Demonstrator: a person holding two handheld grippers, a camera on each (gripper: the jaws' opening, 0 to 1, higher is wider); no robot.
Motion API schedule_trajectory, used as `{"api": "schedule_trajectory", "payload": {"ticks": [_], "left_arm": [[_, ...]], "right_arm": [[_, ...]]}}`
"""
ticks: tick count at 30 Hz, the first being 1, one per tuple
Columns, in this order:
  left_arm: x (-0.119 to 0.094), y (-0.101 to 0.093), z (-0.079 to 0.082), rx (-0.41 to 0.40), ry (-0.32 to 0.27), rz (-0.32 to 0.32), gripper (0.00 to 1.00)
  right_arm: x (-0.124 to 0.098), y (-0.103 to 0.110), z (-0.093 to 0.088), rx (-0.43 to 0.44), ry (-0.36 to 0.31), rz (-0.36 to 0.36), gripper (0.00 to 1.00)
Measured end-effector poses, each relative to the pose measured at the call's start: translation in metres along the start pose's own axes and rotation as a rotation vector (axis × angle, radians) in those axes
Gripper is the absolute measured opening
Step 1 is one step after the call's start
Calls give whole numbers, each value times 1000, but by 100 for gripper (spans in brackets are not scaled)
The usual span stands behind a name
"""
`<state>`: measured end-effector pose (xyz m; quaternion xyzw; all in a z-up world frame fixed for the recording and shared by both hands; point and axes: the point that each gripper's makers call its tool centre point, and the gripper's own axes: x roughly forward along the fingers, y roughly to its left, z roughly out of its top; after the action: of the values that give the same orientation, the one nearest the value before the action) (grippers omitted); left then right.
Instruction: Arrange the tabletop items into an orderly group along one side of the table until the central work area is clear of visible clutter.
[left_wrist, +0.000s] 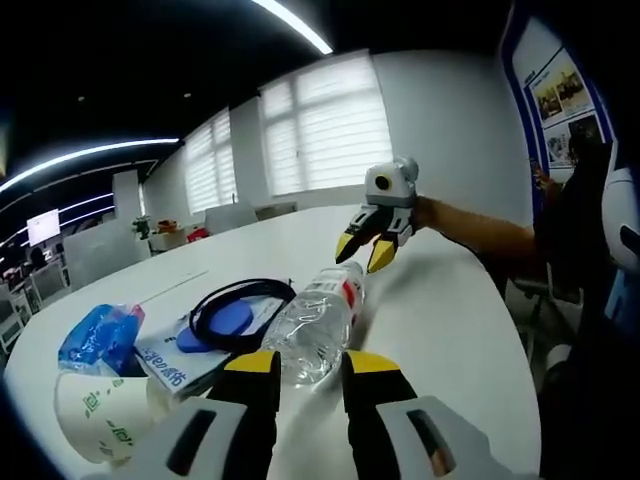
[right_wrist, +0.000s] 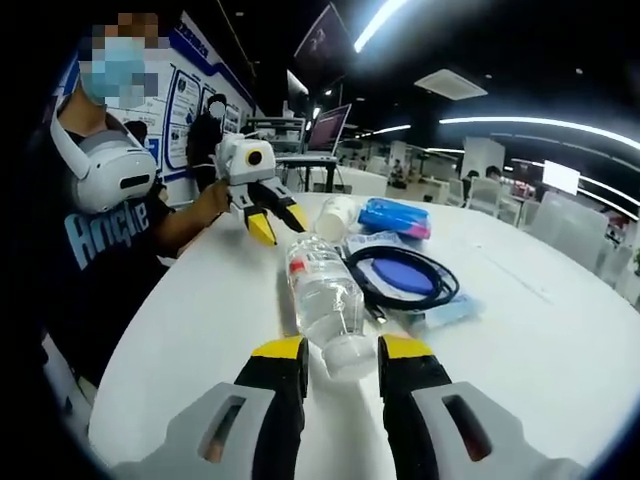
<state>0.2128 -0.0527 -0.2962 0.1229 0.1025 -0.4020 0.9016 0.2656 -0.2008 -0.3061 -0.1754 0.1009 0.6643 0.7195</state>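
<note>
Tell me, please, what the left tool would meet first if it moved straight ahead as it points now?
Most likely the clear plastic bottle lying on the white table: its near end sits just beyond the left tool, whose jaws are open. Exact depth is unclear.

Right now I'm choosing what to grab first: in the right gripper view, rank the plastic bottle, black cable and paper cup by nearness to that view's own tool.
1. Clear plastic bottle, lying just ahead.
2. Coiled black cable, right.
3. White paper cup, far end.

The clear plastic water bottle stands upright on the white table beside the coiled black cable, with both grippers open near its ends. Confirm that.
Not quite: the clear plastic water bottle lies on its side, not upright, as the right gripper view shows. The rest holds: it rests on the white table beside the coiled black cable, and the left gripper and right gripper are open near its ends.
</note>
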Motion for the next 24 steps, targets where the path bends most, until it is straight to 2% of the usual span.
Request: {"api": "schedule_trajectory", "payload": {"ticks": [24], "left_arm": [[6, -1, -5, -3, 14, -1, 23]], "right_arm": [[5, -1, -16, 33, 13, 15, 25]]}}
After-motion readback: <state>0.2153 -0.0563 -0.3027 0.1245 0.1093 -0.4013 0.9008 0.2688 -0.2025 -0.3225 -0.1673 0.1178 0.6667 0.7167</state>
